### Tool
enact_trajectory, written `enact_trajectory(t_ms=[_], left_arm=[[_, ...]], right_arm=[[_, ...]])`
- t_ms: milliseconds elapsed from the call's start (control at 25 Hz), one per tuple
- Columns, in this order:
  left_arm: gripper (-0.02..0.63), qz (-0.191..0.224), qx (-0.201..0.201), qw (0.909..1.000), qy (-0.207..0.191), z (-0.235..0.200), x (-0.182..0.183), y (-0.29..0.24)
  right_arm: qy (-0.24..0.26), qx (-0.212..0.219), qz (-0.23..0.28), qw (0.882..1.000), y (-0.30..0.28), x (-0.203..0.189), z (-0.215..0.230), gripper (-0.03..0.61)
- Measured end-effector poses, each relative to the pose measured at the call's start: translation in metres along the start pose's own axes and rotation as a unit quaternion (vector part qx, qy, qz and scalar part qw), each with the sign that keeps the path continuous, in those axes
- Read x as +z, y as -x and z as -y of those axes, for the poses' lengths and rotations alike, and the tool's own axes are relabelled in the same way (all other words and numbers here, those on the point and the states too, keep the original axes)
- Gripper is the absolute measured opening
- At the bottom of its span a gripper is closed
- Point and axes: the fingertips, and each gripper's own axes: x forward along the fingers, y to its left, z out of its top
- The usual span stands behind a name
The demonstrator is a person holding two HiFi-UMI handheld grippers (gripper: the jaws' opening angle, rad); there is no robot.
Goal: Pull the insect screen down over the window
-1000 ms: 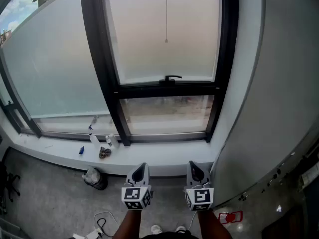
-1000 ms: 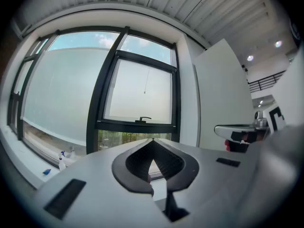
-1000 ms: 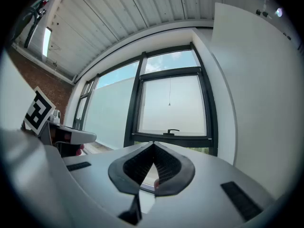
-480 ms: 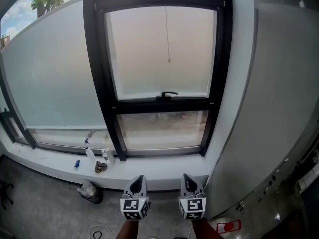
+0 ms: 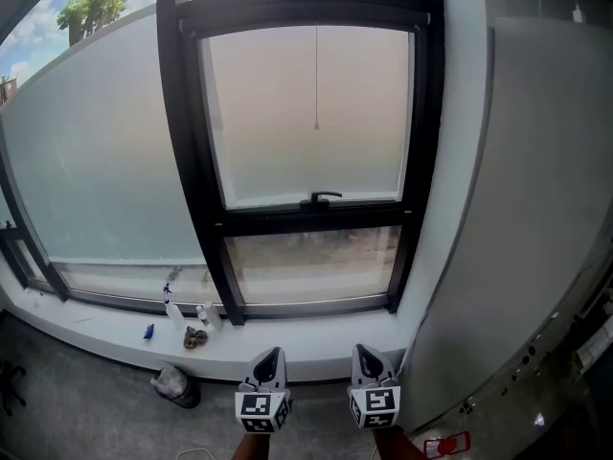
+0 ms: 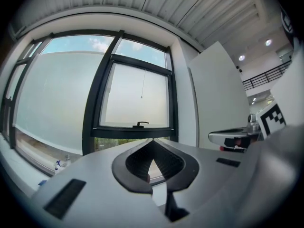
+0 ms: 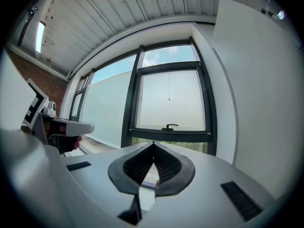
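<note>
Both claws shut tight, empty. Left gripper [image 5: 268, 357] and right gripper [image 5: 368, 356] side by side at 6 o'clock, apart from window [image 5: 287, 132]. Cord [image 5: 316, 84] hangs at 12, handle [image 5: 321, 199] below.

Small items [image 5: 195, 336] on the sill [image 5: 316, 340] are too tiny to identify.

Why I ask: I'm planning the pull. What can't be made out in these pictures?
- Insect screen: not identifiable; the head view's top edge cuts off the window frame above.
- Pull cord: too thin in every view to show its upper attachment.
- Small bottles on the sill: too small in the head view to identify.
</note>
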Motion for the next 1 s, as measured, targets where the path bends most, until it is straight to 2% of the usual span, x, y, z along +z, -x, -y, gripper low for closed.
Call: enact_trajectory(t_ms=[240, 600, 840, 1000], left_arm=[[0.002, -0.007, -0.011, 0.9999, -0.007, -0.009, -0.001, -0.013], [0.002, -0.008, -0.011, 0.9998, -0.011, -0.053, 0.001, -0.016], [0.002, 0.009, -0.046, 0.9989, -0.001, -0.041, 0.007, -0.042], [0.002, 0.02, -0.028, 0.999, -0.03, -0.051, 0.02, -0.062]], right_arm=[[-0.01, -0.013, -0.012, 1.0, -0.01, -0.006, 0.0, 0.002], [-0.013, -0.023, -0.013, 1.0, -0.035, -0.019, -0.016, 0.002], [0.035, -0.016, -0.01, 0.999, -0.052, -0.014, -0.01, 0.003], [0.037, -0.012, -0.002, 0.999, -0.073, -0.005, -0.003, 0.002]])
